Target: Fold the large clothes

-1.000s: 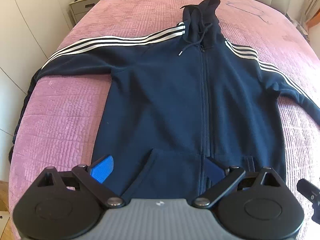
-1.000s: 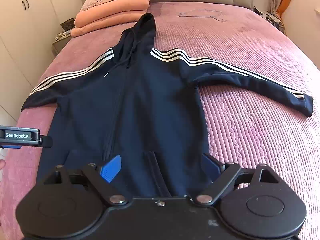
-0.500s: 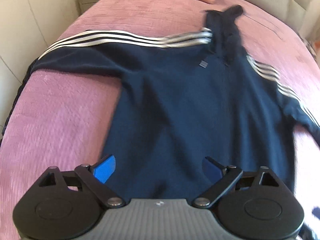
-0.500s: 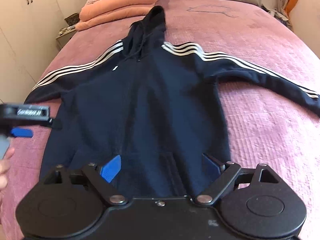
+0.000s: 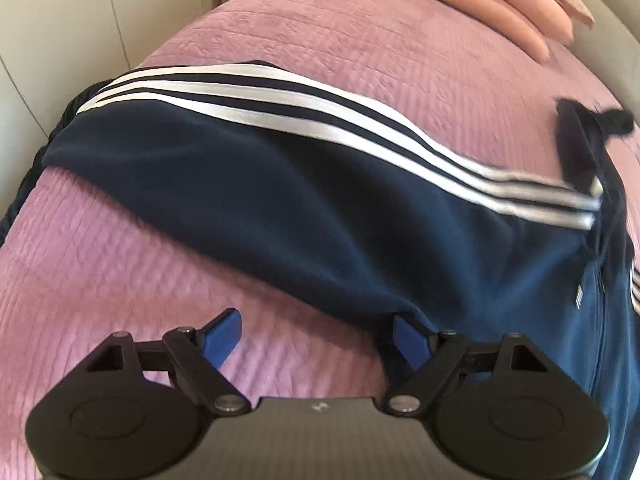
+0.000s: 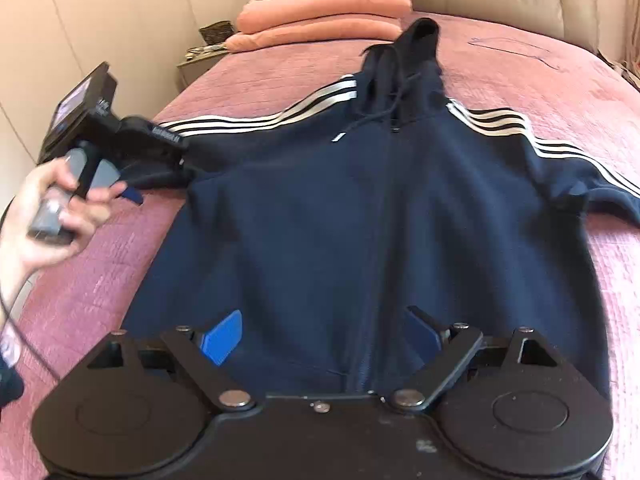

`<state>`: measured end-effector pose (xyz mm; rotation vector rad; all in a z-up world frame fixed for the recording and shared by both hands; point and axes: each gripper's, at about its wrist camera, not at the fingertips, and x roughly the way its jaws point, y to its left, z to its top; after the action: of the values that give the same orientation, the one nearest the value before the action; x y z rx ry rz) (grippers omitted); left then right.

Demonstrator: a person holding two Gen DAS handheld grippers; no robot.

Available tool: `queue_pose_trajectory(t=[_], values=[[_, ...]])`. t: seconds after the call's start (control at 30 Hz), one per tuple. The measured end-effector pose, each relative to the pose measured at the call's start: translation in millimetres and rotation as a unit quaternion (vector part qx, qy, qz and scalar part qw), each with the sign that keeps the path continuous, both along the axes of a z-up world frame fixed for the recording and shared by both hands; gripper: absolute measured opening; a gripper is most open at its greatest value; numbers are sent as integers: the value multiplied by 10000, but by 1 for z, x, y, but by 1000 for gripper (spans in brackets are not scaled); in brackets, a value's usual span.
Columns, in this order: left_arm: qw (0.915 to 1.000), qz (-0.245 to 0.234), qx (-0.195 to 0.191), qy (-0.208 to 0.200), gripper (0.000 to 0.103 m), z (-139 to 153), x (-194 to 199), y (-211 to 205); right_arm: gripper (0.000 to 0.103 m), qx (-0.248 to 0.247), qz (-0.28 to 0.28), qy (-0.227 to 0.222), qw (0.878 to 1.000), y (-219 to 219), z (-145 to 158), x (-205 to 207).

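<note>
The left tongs (image 5: 316,340) were spread wide with nothing between them, low in the frame of their own camera. Their left blue pad hung over bare bedspread, and the right pad sat at the underarm of the hoodie (image 5: 360,216), where the sleeve (image 5: 240,152) met the body; I could not tell whether it touched the cloth. In the right camera's view those same tongs (image 6: 132,196) showed at the left edge of the frame, gripped by a bare hand (image 6: 48,220), with the tips near the sleeve.

The right tongs (image 6: 320,336) were likewise spread and held nothing, poised at the bottom centre of their frame over the lower front of the hoodie, straddling the zip (image 6: 380,240).

The hoodie, dark navy with three white stripes down each sleeve, lay face up and flat on the pink bedspread (image 6: 560,76). Its hood (image 6: 416,48) pointed toward the top of the frame and both sleeves were stretched out to the sides. The left sleeve ran to the upper left edge of the bed in the left camera's view.

Beyond the hood, a stack of salmon-coloured pillows (image 6: 328,12) lay at the head of the bed, upper centre of the frame. White wardrobe doors (image 6: 100,12) stood at the upper left.
</note>
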<state>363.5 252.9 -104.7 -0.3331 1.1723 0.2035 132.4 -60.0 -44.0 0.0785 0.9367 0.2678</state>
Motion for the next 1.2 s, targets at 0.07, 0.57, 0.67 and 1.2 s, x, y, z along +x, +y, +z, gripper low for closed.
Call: queue_pose_trajectory(t=[0.07, 0.57, 0.67, 1.2], values=[[10000, 55, -63, -20, 85, -6, 6, 8, 103, 63, 83, 47, 9999, 5, -7, 1], [9991, 79, -393, -159, 91, -13, -13, 31, 103, -20, 128, 207, 9997, 11, -18, -2], [9969, 145, -697, -325, 103, -18, -16, 43, 103, 33, 179, 186, 9997, 11, -16, -4], [9916, 781, 41, -1029, 103, -31, 23, 57, 103, 113, 257, 286, 9992, 1, -25, -3]])
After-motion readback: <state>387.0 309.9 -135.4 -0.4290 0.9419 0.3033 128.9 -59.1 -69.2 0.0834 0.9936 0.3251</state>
